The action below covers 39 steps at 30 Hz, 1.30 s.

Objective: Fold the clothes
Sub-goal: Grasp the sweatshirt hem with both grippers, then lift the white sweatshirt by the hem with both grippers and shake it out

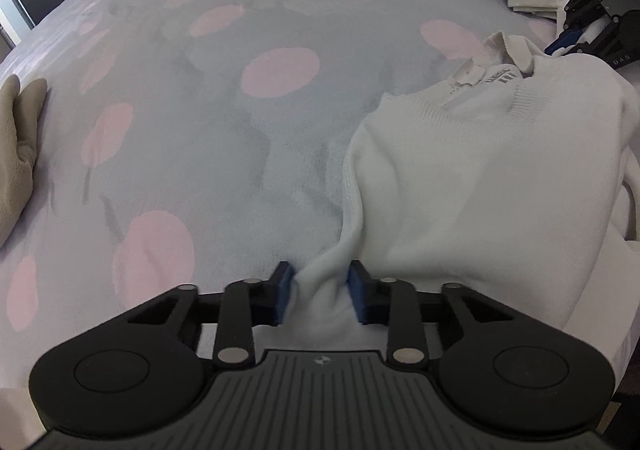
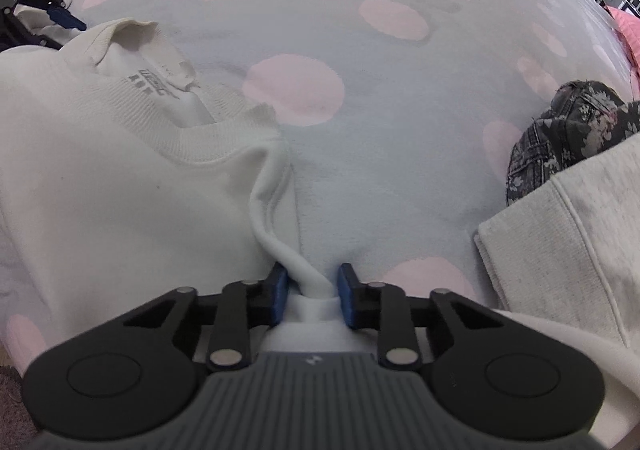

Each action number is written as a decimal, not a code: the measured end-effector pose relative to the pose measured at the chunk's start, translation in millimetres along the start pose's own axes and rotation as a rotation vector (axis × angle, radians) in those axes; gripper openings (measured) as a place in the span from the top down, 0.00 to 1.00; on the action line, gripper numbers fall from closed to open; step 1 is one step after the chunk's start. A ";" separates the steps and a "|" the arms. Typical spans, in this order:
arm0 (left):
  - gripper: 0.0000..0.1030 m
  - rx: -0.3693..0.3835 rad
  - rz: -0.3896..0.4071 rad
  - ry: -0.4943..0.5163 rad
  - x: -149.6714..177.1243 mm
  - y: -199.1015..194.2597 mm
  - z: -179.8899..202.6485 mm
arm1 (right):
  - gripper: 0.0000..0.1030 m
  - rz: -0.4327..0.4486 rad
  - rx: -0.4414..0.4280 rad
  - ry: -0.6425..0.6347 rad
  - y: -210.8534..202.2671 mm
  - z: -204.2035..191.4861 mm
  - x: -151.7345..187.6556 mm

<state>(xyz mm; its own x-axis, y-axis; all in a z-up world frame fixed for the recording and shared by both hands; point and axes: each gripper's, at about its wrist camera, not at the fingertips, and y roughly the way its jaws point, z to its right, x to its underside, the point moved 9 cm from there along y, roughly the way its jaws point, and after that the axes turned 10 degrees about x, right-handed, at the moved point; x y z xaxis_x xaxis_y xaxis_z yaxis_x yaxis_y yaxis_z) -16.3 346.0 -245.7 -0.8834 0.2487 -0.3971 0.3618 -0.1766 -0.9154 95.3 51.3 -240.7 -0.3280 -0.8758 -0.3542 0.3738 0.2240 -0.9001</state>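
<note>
Here both the left tool (image 1: 322, 292) and right tool (image 2: 313, 297) pinch the white sweater (image 1: 480, 178) (on a dotted blanket (image 1: 240, 130)).

left hand-held gripper (image 1: 322, 292) pinching white sweater (image 1: 480, 170), pink-dotted blanket (image 1: 200, 110) beneath

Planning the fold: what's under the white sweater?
The white sweater lies on the grey, pink-dotted blanket, pinched by both claws. Anything beneath its body is covered.
</note>
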 end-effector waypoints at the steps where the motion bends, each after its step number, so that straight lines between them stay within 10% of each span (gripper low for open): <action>1: 0.95 0.001 0.003 -0.005 -2.3 -2.6 1.8 | 0.86 0.010 0.006 -0.008 -3.4 -0.4 -1.9; 10: 0.96 -0.157 0.329 -0.203 -47.1 -108.8 -36.9 | 0.87 0.284 0.272 0.177 -90.8 57.0 -45.8; 17: 0.96 -0.336 0.578 -0.177 -96.1 -232.1 -37.5 | 0.87 0.485 0.521 0.255 -180.2 81.1 -89.8; 28: 0.96 -0.475 1.012 -0.091 -137.0 -439.4 35.0 | 0.89 0.884 0.834 0.358 -409.5 99.4 -128.9; 39: 0.96 -0.567 1.307 0.033 -120.7 -573.1 132.1 | 0.90 1.153 1.028 0.436 -587.0 50.4 -89.3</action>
<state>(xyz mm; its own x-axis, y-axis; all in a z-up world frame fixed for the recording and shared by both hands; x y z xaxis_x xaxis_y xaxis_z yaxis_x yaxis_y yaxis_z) -156.3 291.4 335.6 0.1773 0.2295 -0.9570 0.9731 0.1046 0.2054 -51.1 -23.5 332.1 0.3852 -0.2279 -0.8942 0.9225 0.1207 0.3666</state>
